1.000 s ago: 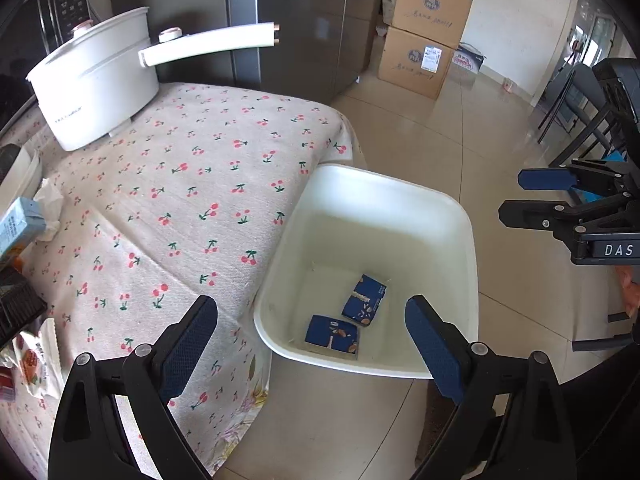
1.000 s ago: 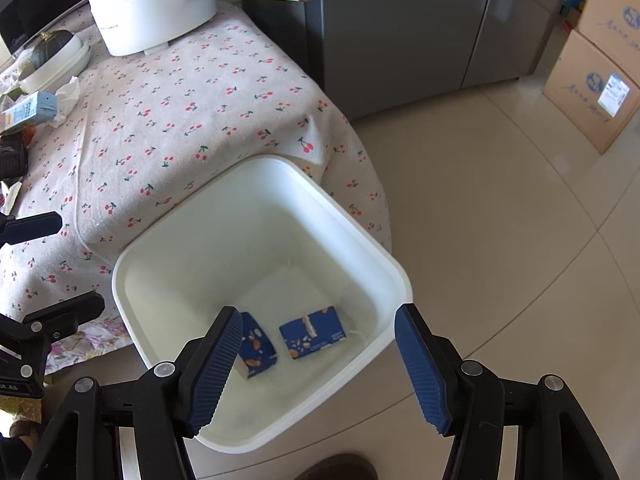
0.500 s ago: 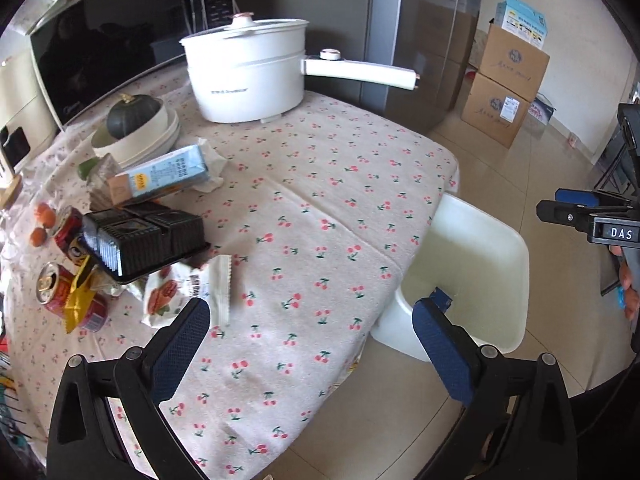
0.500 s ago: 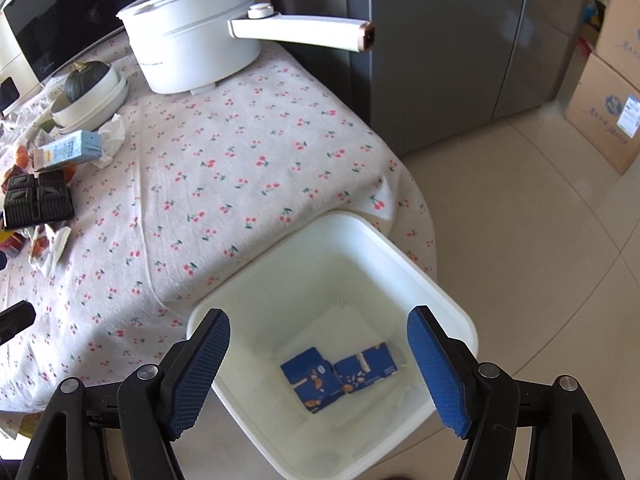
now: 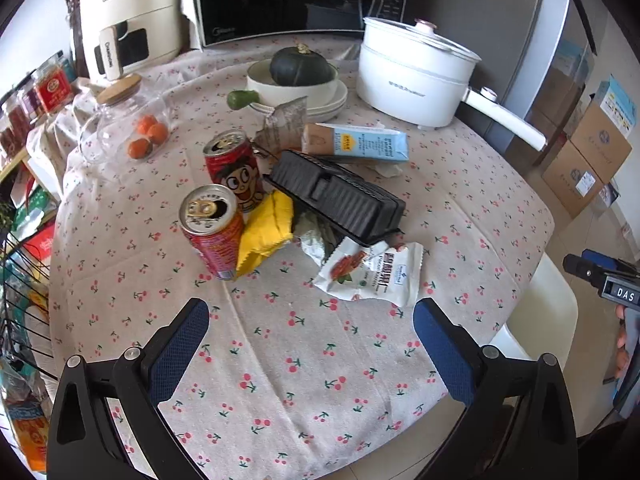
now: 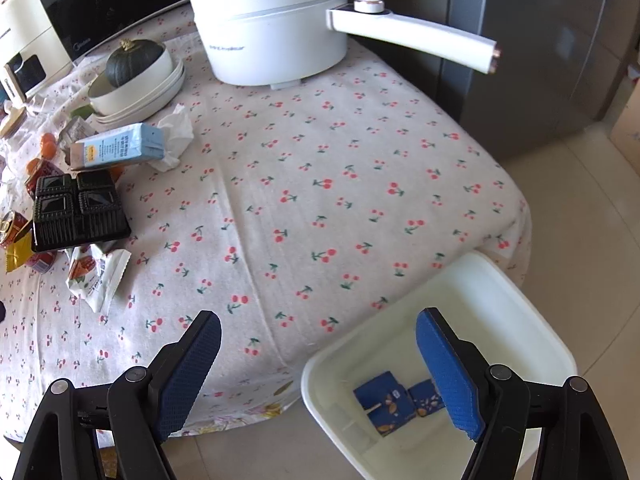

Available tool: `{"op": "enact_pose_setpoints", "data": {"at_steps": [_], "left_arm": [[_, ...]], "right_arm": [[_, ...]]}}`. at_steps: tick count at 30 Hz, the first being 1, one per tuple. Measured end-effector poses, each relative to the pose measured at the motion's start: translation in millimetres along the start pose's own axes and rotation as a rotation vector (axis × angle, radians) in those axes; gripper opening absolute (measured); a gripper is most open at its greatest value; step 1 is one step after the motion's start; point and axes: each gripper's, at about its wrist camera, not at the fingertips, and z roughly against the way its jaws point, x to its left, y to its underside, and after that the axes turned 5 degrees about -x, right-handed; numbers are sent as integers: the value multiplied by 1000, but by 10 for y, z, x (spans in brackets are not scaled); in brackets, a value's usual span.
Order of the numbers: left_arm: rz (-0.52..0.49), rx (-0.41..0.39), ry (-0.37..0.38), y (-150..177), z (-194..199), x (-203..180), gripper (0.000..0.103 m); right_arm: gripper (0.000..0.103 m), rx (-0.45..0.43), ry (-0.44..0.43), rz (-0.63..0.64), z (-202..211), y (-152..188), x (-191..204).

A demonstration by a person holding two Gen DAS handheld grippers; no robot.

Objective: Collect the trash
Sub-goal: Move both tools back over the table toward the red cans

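Presently catalogued, left to right, all places reckoned from the black plastic tray [image 5: 340,198]:

- Left of tray: two opened red cans, rear can [image 5: 234,168] upright, front can [image 5: 212,232] tilted; yellow wrapper [image 5: 266,232] wedged between front can and tray.
- Behind tray: blue carton [image 5: 356,144], lying flat, long axis left-to-right.
- Front-right of tray, touching its edge: torn white snack packet [image 5: 372,270], flat on cherry-print tablecloth [image 5: 304,360], long axis roughly crosswise to the fingers.
- Left gripper [image 5: 312,344]: spread wide, holding nothing, near side of packet, packet ahead and slightly right. Judged the nearer tool.
- Far right of tray, off table edge: white bin [image 6: 516,312] with two blue cartons [image 6: 394,400] inside.
- Right gripper [image 6: 320,364]: spread wide, holding nothing, over table edge and bin rim, well apart from tray.
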Motion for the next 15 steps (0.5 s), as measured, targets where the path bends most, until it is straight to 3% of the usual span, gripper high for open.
{"op": "enact_pose_setpoints", "data": {"at_steps": [7, 15], "left_arm": [[130, 32, -12, -125, -107, 619, 103], [164, 35, 5, -255, -451, 954, 101]], "right_arm": [[84, 12, -4, 45, -191, -76, 452], [84, 6, -18, 97, -321, -175, 795]]}}
